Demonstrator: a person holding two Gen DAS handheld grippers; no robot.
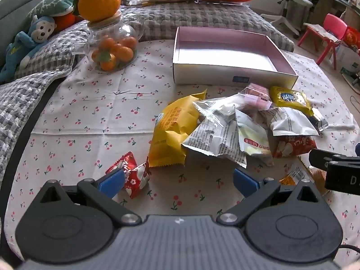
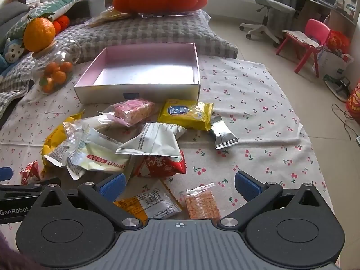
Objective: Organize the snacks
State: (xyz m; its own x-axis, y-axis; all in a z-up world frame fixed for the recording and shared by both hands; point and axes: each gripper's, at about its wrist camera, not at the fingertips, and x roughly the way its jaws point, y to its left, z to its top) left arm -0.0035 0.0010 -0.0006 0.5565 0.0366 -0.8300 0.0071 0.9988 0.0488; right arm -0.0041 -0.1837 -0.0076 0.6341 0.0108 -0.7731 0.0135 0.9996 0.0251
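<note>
We hold both tongs low over a cherry-print cloth [image 1: 94, 117] with the snack pile in front of us. Our left gripper [image 1: 178, 181] stands wide open with nothing between its blue pads; a small red candy packet [image 1: 132, 175] lies on the cloth touching the tip of its left finger [image 1: 111, 181]. Our right gripper [image 2: 180, 185] is also spread wide and grips nothing; between its fingers, flat on the cloth, lie an orange barcode packet [image 2: 149, 202] and a clear packet of orange crackers [image 2: 202, 203].

The snacks sit heaped in the middle of the cloth, just in front of an open pink-lined box [image 2: 144, 67]. In the heap we see a big yellow bag [image 1: 173, 130], a newsprint-patterned packet [image 1: 216, 139], a white packet [image 2: 155, 139] resting on a red bag [image 2: 164, 165], a pink wafer packet [image 2: 132, 110] and a yellow biscuit packet [image 2: 186, 112] nearest the box wall, and a silver wrapper [image 2: 222, 136] just beside the yellow one. None of them is inside the box.

To the left of the box stands a glass jar [image 1: 112, 49] of small oranges with a large orange [image 1: 99, 1] balanced on its lid.
</note>
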